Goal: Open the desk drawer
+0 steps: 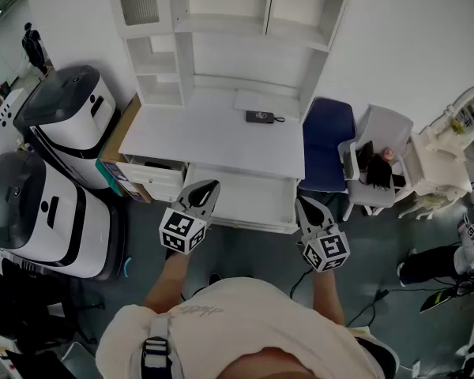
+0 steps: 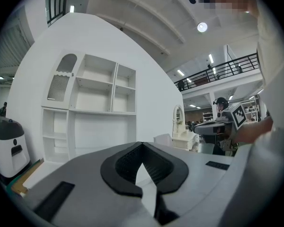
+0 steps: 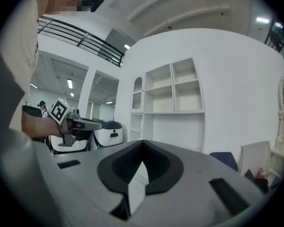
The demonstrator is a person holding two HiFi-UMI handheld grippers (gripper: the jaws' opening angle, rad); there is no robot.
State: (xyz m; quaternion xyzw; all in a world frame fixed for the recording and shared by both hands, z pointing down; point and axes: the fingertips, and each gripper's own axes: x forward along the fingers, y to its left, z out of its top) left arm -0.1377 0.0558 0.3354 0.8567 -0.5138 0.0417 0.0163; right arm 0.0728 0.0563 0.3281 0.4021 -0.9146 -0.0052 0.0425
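- Head view alone showed the desk drawer [image 1: 241, 200]: a wide, shallow white tray standing out from under the counter [image 1: 213, 136] toward the person, long axis along the counter's front edge, open side up
- Over its left end hung the left gripper [image 1: 212, 186], and the right gripper [image 1: 303, 204] was just off its right corner; whether either touched it was unclear
- Both gripper views showed the fingers together with nothing between them, and the shelf unit [image 3: 173, 93] beyond; each gripper's body hid the drawer
- Left of it, a narrower drawer [image 1: 154, 178] also stood open, contents hard to make out
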